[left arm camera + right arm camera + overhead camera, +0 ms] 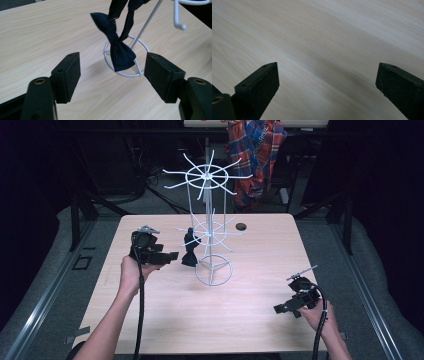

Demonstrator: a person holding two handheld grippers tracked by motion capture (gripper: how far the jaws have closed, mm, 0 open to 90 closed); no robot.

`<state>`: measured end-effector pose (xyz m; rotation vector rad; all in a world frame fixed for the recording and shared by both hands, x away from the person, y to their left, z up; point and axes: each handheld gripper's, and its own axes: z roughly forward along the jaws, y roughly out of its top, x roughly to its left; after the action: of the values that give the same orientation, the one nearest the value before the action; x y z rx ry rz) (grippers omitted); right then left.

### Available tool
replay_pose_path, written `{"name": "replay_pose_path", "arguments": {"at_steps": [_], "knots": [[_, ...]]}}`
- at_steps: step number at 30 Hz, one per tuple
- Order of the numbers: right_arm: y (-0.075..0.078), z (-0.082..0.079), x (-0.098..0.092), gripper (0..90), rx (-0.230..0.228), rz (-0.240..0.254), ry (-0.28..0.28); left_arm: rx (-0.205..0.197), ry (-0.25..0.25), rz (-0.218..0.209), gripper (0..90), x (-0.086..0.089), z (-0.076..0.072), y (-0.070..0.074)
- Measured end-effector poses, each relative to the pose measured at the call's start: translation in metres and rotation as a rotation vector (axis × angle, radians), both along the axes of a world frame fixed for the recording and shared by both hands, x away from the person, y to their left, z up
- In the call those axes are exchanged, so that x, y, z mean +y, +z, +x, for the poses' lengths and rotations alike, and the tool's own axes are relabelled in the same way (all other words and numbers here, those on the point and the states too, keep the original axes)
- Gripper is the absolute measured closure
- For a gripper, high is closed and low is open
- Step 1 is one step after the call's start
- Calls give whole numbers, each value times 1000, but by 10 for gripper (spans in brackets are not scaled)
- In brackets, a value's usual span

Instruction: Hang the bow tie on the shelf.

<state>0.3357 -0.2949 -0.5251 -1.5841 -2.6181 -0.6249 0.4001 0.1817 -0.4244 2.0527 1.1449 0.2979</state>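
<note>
Black rubber pads stand spread on the left gripper [112, 75], nothing pinched between them, while a dark navy bow tie [117, 45] hangs just ahead by its strap from a lower arm of the white wire display rack [212, 220]. The tie dangles above the rack's ring base [125, 73], clear of the pale wooden table [165, 315]. The step in hand looks like the hanging of the tie on the rack; to finish it well, the gripper should draw straight back with jaws wide, so neither pad snags the strap or rocks the light frame. The left hand [131, 270] holds its tool level, aimed sideways at the tie. At the table's near right corner, the right gripper [286, 308] rests low over bare wood, jaws also wide apart.
</note>
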Motion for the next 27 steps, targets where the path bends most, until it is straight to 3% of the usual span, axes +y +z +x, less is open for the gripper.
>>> {"name": "replay_pose_path", "arguments": {"at_steps": [4,7,8,9,10,11,13,17,18,19,20,23,27], "knots": [[-2,-1,1,44,-10,31,-21,7,16,13,217,16,-13,-1],[0,0,0,44,6,-1,8,15,30,20,195,26,-20,-4],[-3,-2,3,44,-18,29,-34,18,36,20,185,30,-22,-5],[-3,-2,3,44,-18,29,-34,18,36,20,177,30,-22,-5],[1,1,-1,44,15,-17,27,24,46,22,174,36,-27,-7],[1,1,-1,44,15,-17,27,24,46,22,173,36,-27,-7],[-2,0,1,44,-1,22,-12,32,56,29,165,42,-32,-11],[-1,0,2,44,9,13,-3,57,73,49,158,52,-41,-19],[-3,-1,3,44,-8,11,-25,65,77,55,157,53,-44,-21],[-1,0,1,44,8,-6,5,75,76,67,153,54,-45,-24],[-3,-1,3,44,-9,11,-25,92,80,75,150,57,-49,-29],[-1,0,1,44,12,5,3,105,86,79,144,59,-53,-34],[-3,-1,4,44,-9,14,-29,135,100,83,108,64,-59,-45]]}}
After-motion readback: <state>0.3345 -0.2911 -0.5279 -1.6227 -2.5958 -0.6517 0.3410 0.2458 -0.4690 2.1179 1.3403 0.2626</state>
